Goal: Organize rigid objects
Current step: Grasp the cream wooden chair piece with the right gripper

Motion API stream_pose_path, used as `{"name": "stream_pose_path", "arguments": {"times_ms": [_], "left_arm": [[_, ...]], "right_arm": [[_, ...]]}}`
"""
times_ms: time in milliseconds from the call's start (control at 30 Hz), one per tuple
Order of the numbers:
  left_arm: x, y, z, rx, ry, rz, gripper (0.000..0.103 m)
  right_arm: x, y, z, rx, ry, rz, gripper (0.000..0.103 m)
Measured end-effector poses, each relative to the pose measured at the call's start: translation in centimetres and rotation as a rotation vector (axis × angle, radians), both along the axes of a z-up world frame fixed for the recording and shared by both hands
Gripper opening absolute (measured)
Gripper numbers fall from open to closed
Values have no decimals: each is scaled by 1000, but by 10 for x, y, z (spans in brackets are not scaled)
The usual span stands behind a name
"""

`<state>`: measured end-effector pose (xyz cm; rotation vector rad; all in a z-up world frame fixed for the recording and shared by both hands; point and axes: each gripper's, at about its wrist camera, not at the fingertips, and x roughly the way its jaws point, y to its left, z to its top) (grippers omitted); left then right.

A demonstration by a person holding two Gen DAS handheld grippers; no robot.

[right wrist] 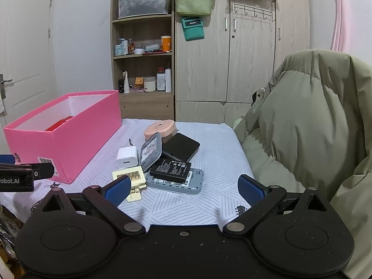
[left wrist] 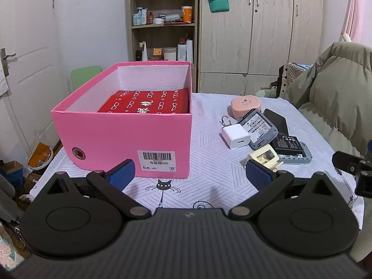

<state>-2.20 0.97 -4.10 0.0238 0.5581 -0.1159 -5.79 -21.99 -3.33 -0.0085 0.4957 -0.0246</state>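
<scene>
The left hand-held gripper [left wrist: 190, 174] hangs low over the near edge of the tabletop [left wrist: 209, 162], its blue-padded fingers [left wrist: 122, 174] spread wide with nothing between them. Just beyond its left finger stands the pink box [left wrist: 121, 139], lid off, barcode label facing the camera; a red packet [left wrist: 148, 103] with white print lies flat on the box floor.

The right hand-held gripper [right wrist: 183, 188] is likewise wide open and empty, hovering above the patterned cloth to the right of the pink box [right wrist: 69, 137].

All the loose items sit in one cluster on the cloth, right of the pink box and apart from it. Closest to the box is the white charger [left wrist: 236, 136], with a small metal ring [left wrist: 226, 120] just behind it. A grey device cover [left wrist: 258, 127], label side up, leans against the charger's right side. Farther from the box, a round pink case [left wrist: 245, 105] sits at the back of the cluster, and a black slab [left wrist: 277, 122] lies beside it, partly under the cover. Toward the near edge, a black battery [right wrist: 171, 169] rests on top of a grey device [right wrist: 176, 182], and a cream plastic piece [right wrist: 131, 179] touches that device's left side, just ahead of the right gripper's left finger.

An olive padded jacket [right wrist: 302, 121] bulks at the tabletop's right edge, well away from the box
</scene>
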Motion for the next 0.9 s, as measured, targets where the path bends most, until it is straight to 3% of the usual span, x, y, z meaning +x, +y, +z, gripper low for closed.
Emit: {"name": "stream_pose_path", "arguments": {"times_ms": [167, 233, 433, 567, 667, 800, 900], "left_arm": [[5, 6, 10, -27, 29, -90, 103], [10, 11, 18, -26, 57, -168, 103], [26, 35, 50, 78, 102, -271, 101], [45, 49, 61, 94, 208, -307, 100], [57, 60, 68, 102, 250, -298, 100], [66, 79, 84, 134, 222, -231, 100], [74, 88, 95, 167, 201, -200, 100]], "right_arm": [[-6, -8, -7, 16, -149, 79, 100], [1, -11, -10, 21, -162, 113, 100], [34, -23, -23, 66, -46, 176, 100], [48, -11, -30, 62, 22, 270, 100], [57, 2, -33, 45, 55, 360, 99], [71, 16, -33, 29, 101, 457, 95], [84, 23, -35, 9, 141, 504, 71]]}}
